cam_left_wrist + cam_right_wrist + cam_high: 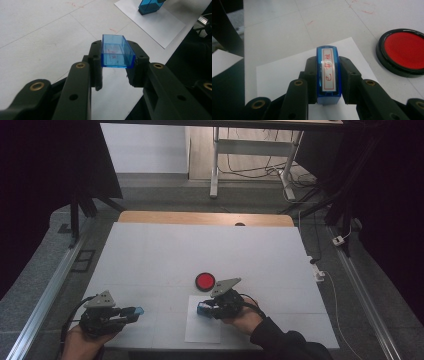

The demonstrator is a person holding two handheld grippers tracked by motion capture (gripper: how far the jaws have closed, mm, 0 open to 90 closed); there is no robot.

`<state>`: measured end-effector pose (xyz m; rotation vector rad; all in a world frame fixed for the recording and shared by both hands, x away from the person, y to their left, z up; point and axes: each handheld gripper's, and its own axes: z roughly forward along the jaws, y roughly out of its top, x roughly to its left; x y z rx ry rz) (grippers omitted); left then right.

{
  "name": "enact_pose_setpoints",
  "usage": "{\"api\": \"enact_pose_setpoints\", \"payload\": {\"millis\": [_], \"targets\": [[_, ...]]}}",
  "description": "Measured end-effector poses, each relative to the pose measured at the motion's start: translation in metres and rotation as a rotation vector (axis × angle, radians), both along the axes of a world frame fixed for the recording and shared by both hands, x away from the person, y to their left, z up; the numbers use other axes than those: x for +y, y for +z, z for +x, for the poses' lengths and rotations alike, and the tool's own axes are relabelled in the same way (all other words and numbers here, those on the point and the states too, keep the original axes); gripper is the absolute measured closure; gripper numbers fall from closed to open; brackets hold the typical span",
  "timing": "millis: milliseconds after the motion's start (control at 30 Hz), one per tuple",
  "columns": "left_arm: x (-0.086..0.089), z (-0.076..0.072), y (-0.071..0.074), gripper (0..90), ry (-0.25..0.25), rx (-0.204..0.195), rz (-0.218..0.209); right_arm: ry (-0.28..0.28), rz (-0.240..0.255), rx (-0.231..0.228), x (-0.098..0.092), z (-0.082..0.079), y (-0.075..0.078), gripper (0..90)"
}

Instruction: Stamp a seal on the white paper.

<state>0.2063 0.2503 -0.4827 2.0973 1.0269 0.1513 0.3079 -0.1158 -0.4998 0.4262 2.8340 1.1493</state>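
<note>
My left gripper is shut on a clear blue stamp cap, its hollow side facing up; in the high view that gripper hovers near the table's front left corner. My right gripper is shut on a blue stamp whose white label bears red characters. From above, this gripper holds the stamp over a white sheet of paper. The same stamp stands on the paper in the left gripper view.
A round black-rimmed red ink pad lies just beyond the paper, also seen as the ink pad right of the stamp. The white table top stretches away toward a wooden strip at its far edge.
</note>
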Motion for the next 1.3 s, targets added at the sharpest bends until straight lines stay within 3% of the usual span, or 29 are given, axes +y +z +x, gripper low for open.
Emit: {"api": "enact_pose_setpoints", "payload": {"millis": [200, 333, 667, 967, 1300], "targets": [[-0.0001, 0.0000, 0.0000, 68.0, 0.000, 0.000, 0.001, 0.017, -0.032, -0.064, 0.0037, -0.0069, 0.0012, 70.7], [-0.0002, 0.0001, 0.0000, 68.0, 0.000, 0.000, 0.001, 0.014, -0.043, -0.074, 0.0039, -0.0083, 0.0016, 70.7], [-0.0001, 0.0000, 0.0000, 68.0, 0.002, 0.001, 0.000, 0.013, -0.019, -0.031, 0.0019, -0.0028, 0.0013, 70.4], [0.0001, 0.0001, 0.0000, 68.0, -0.001, 0.000, -0.001, -0.031, 0.001, 0.007, 0.0017, -0.0008, 0.0022, 69.9], [0.0000, 0.0001, -0.0001, 68.0, 0.000, 0.001, -0.001, -0.038, 0.041, 0.002, -0.0020, 0.0010, 0.0093, 69.9]]}}
